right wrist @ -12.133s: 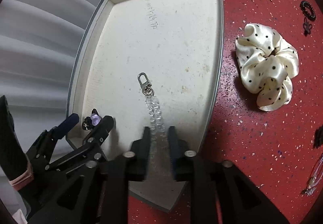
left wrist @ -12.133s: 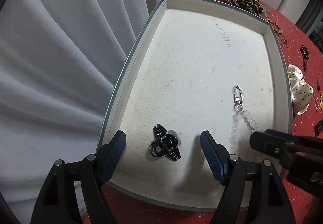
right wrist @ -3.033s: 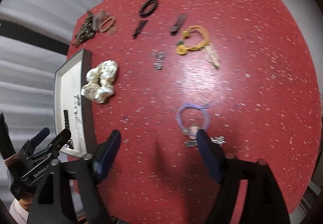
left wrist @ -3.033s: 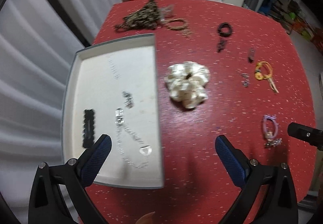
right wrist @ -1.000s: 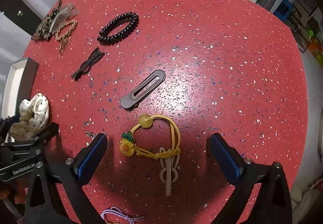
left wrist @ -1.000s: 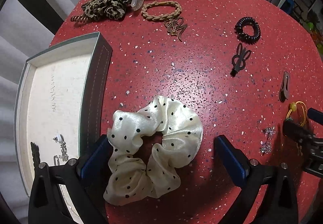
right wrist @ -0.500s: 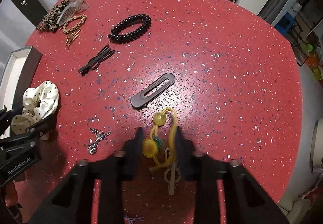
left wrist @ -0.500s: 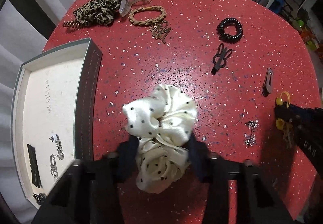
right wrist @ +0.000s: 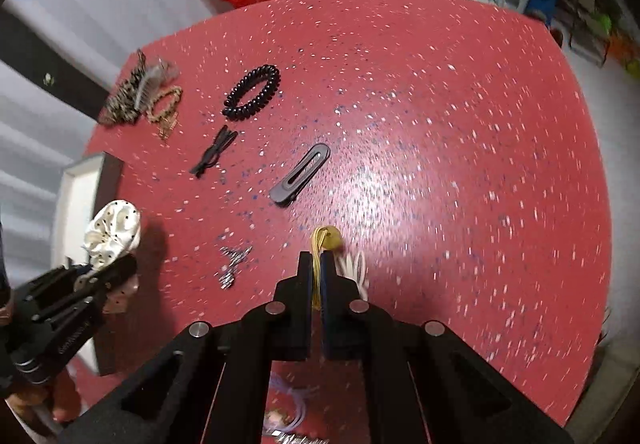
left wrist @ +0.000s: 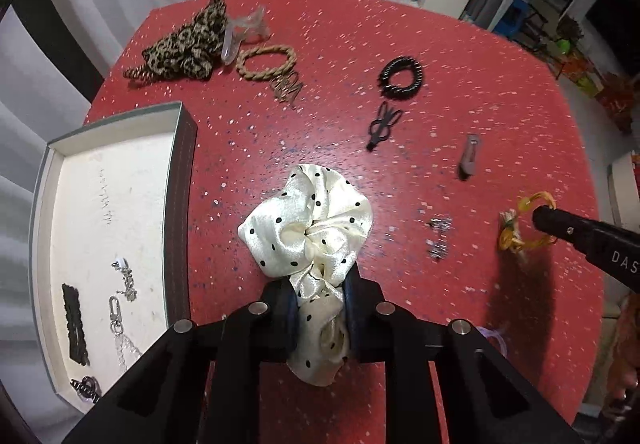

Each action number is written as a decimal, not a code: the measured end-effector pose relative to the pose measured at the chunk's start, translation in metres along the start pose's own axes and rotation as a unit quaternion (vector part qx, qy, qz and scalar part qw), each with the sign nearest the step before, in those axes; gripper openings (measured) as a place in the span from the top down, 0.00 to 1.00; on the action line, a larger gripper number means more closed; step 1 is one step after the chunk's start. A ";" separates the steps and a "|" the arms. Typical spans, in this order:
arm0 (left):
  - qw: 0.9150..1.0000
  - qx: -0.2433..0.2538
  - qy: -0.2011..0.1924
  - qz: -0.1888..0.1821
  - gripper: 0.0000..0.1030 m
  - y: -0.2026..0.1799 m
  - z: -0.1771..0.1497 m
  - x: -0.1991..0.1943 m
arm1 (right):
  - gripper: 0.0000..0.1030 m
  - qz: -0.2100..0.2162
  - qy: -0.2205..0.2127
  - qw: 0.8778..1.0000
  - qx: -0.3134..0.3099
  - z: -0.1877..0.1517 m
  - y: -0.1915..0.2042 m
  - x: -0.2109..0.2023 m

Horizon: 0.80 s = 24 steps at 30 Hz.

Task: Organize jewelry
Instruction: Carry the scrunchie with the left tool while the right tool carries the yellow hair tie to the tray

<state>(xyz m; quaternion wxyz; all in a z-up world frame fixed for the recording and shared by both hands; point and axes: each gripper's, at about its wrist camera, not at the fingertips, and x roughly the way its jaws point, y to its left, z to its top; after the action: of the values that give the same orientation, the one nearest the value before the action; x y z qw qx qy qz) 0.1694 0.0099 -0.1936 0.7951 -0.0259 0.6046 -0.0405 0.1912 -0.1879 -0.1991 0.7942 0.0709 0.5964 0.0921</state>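
Now both tongs hold something clear of the red table point(left wrist: 460, 56). The left tongs point(left wrist: 320, 298), whose jaws have just been closing, are clamped on the cream dotted scrunchie point(left wrist: 308, 228), most of it bunched out ahead of the pads. The right tongs point(right wrist: 316, 276) are pinched together on the yellow hair tie point(right wrist: 325, 238), its bead poking out at the tips and a loop dangling beside them.

To do this step well, I'd carry each piece across to the box point(left wrist: 182, 180) at the table's left edge, where a black clip, a chain and a keyring already lie. Lift high enough to clear the box wall, keep the squeeze steady because satin slips, and set the scrunchie on a bare patch of the floor. Bring the hair tie in second, so the two tongs don't crowd each other.
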 end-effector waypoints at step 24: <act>0.999 0.032 -0.005 -0.026 0.80 0.009 -0.068 -0.082 | 0.96 0.040 0.014 0.997 0.062 -0.082 0.002 -0.068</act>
<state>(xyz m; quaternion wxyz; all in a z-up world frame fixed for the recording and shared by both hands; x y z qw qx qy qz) 0.0824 0.0275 -0.1335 0.7970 -0.0166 0.5983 -0.0803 0.0941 -0.2014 -0.1578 0.7757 0.1423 0.6086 0.0878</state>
